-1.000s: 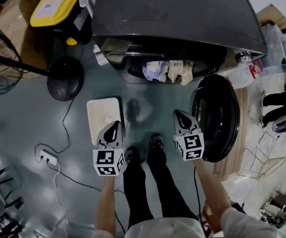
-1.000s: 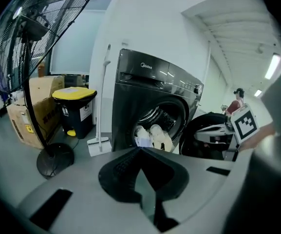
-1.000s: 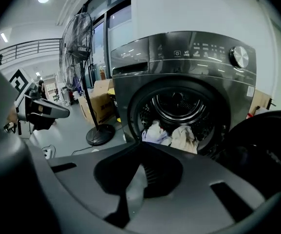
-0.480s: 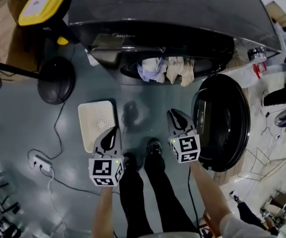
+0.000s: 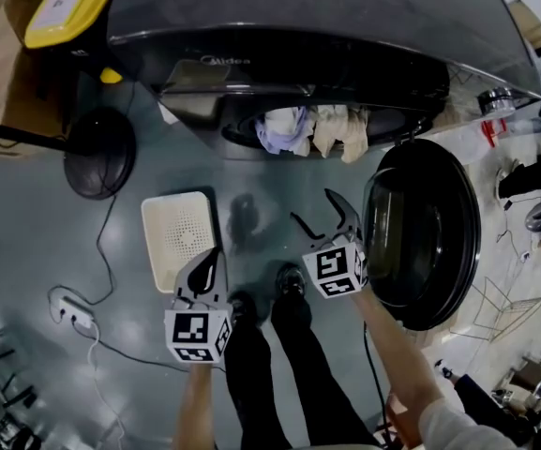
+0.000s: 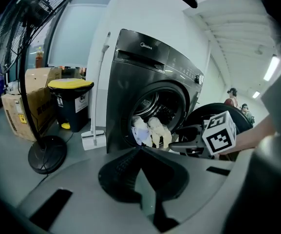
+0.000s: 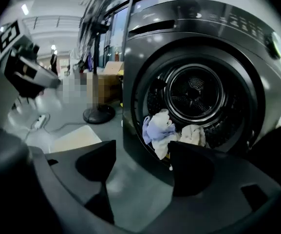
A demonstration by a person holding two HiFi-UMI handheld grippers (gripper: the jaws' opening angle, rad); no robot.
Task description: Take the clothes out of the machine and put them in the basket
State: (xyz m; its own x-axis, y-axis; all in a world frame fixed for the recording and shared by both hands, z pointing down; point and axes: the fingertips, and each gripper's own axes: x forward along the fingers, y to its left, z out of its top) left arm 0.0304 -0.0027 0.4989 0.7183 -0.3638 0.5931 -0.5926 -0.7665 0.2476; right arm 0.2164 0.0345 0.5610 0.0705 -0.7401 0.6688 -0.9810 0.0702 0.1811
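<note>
A dark grey washing machine (image 5: 317,26) stands with its round door (image 5: 425,232) swung open to the right. A lavender cloth (image 5: 284,129) and a cream cloth (image 5: 340,131) hang out of the drum opening; the right gripper view shows the lavender cloth (image 7: 159,128) and the cream cloth (image 7: 194,134) too. A white basket (image 5: 178,237) sits on the floor at the left. My right gripper (image 5: 322,216) points at the drum, short of the clothes. Its jaws have just been opening and nothing is between them (image 7: 142,162). My left gripper (image 5: 206,268) hovers by the basket, shut and empty (image 6: 140,152).
A fan's round base (image 5: 99,153) and a yellow-lidded bin (image 5: 59,7) stand left of the machine. A power strip (image 5: 68,309) with its cable lies on the floor. A white dustpan (image 6: 92,139) leans against the machine's side. The person's shoes (image 5: 289,284) are between the grippers.
The right gripper's jaws have gone from shut to open and the gripper has rolled and sunk. The left gripper has dropped a little beside the basket.
</note>
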